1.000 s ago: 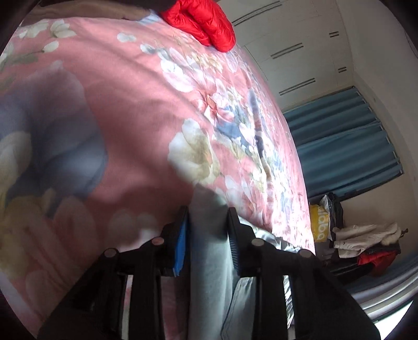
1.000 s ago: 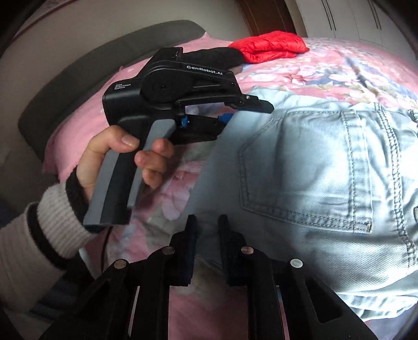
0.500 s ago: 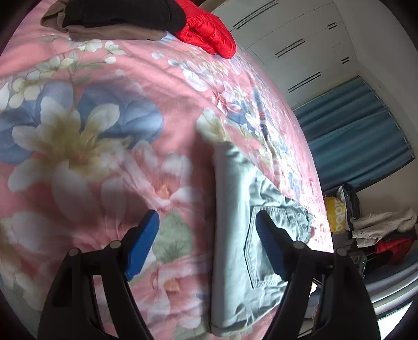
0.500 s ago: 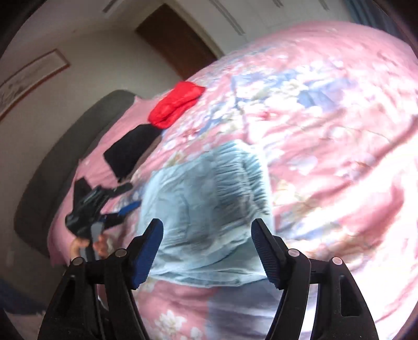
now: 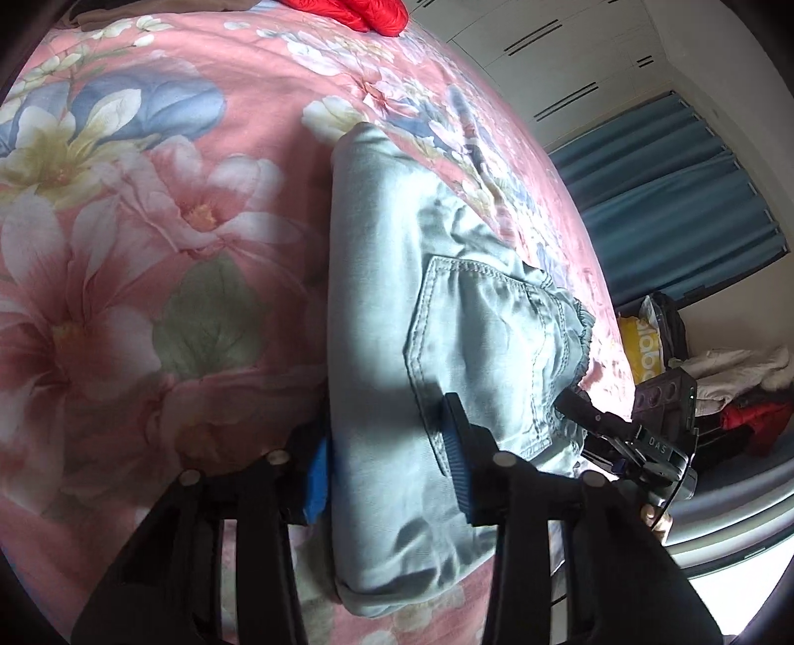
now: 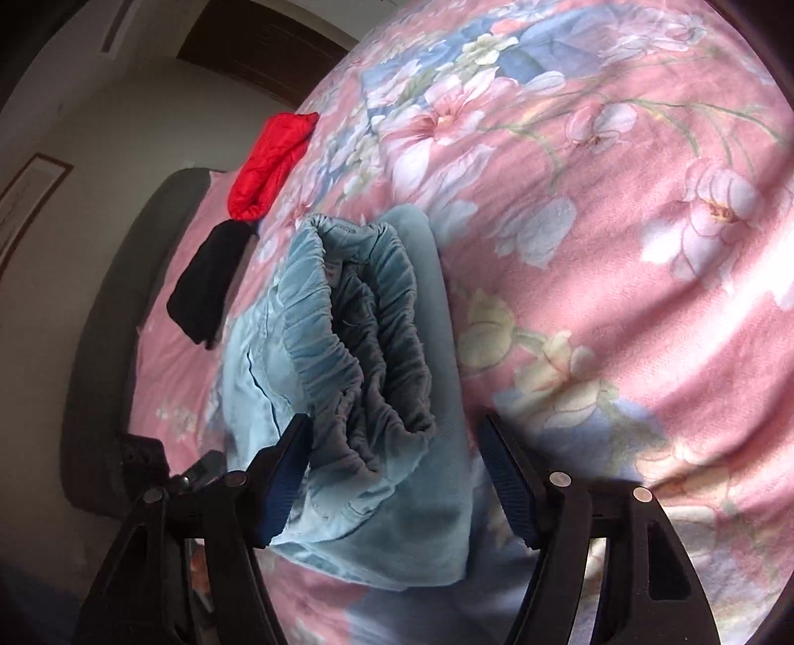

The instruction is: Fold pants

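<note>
A: Changes vs half a second back? Left tongs (image 5: 389, 459) first.

B: They were spread wide over the bedspread with the pants ahead. Now they've moved in and narrowed, blue pads either side of the folded edge of the pants (image 5: 436, 317). The left pad is at the fold; the right pad rests on the denim by the back pocket. Partly parted, not clamped from what I can see.

A: Right tongs (image 6: 397, 476)?

B: Wide apart both then and now. Closer in now, straddling the elastic waistband end of the pants (image 6: 357, 357). No pad contact visible. A second ago both were pinched on denim.

A: Where are the pants?

B: Folded into a light-blue bundle, lying on the pink floral bedspread (image 5: 149, 223) of the bed, between both tongs.

A: View differences?

B: Left view only: back pocket stitching, blue curtains (image 5: 680, 198), white wardrobe doors (image 5: 556, 64), clothes pile (image 5: 734, 377), yellow bag (image 5: 645, 347), and the other gripper's body. Right view only: open waistband with inner label, black garment (image 6: 208, 283), grey headboard (image 6: 114, 317), dark door (image 6: 258, 44), wall frame (image 6: 25, 198). The red jacket (image 6: 270, 163) shows in both.

A: Text?

B: "DAS"-like letters on the other gripper's body, and letters on the yellow bag that I can't make out. Waistband label too small.
</note>
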Demonstrator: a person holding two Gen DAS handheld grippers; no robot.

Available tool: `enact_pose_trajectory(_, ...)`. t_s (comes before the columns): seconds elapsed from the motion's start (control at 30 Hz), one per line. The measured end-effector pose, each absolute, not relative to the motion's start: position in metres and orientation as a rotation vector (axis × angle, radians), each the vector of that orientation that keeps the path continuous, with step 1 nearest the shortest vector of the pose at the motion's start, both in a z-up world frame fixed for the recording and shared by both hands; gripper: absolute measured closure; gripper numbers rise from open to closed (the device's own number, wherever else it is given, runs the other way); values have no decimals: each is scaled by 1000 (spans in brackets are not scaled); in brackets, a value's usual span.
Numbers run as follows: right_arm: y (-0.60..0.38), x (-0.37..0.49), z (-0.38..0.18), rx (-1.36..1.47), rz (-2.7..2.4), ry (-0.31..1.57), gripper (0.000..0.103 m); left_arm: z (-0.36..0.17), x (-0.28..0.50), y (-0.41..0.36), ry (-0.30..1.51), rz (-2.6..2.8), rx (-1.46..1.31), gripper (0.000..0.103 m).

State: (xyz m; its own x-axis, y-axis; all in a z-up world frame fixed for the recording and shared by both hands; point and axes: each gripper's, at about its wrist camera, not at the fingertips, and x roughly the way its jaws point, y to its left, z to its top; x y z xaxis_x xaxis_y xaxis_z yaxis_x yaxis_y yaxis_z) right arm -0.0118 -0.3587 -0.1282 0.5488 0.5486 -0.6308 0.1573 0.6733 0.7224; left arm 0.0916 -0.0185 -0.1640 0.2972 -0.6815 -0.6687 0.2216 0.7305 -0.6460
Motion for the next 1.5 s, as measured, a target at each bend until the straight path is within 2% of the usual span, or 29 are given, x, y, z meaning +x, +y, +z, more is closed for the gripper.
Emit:
enact_pose_trajectory(0.03, -355, -9, -126, 808, 280, 986, 51, -162, 91, -21, 1107, -628, -468, 72)
enact_pose_trajectory(0.13, -342, -9, -118, 711, 250, 992, 61, -148, 90, -27, 1060, -624, -425, 81)
enact_pose_trajectory(0.23, -329, -8, -101, 580, 214, 954, 64, -132, 94, -35, 1007, -626, -369, 82)
enact_pose_trajectory(0.7, -301, 34, -14, 357, 252, 611, 67, -80, 154, -40, 787, -536, -202, 81)
enact_pose_trajectory(1.03, -285, 99, -41, 320, 264, 578, 67, -126, 210, -36, 858, -423, -147, 81)
enact_pose_trajectory(1.2, -283, 124, -80, 314, 212, 717, 66, -141, 209, -35, 889, -398, -114, 70)
enact_pose_trajectory(1.27, -287, 126, -91, 323, 205, 774, 65, -141, 206, -34, 899, -383, -99, 58)
enact_pose_trajectory(1.4, -299, 122, -101, 372, 171, 861, 46, -142, 193, -29, 900, -359, -60, 45)
enact_pose_trajectory(1.5, -299, 110, -97, 392, 183, 881, 44, -147, 185, -26, 906, -357, -45, 42)
